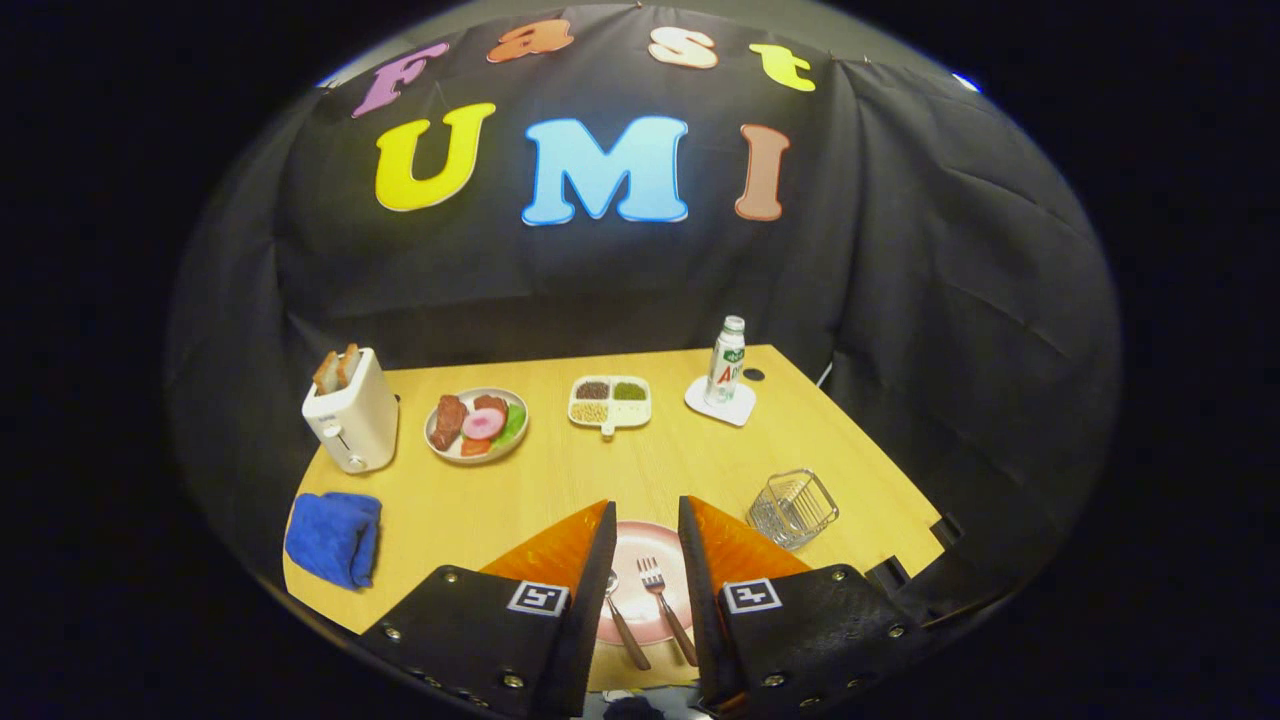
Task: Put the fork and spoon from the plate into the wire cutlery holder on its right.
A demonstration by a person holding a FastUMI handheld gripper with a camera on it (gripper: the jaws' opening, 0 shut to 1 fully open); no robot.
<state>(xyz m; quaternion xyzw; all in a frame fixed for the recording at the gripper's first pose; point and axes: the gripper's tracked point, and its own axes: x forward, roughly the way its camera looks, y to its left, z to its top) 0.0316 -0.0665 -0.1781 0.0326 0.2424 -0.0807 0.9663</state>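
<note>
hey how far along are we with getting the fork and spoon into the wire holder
Nothing is done yet: the wire cutlery holder looks empty. In hand: the gripper hangs open above the pink plate, and the fork and spoon lie side by side on the plate, seen in the gap between its fingers, neither gripped. Left: grasp each piece in turn and drop it into the holder, to the right of the plate.

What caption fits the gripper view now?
Open claw hovers over pink plate holding fork and spoon; empty wire cutlery holder waits alongside.
</note>
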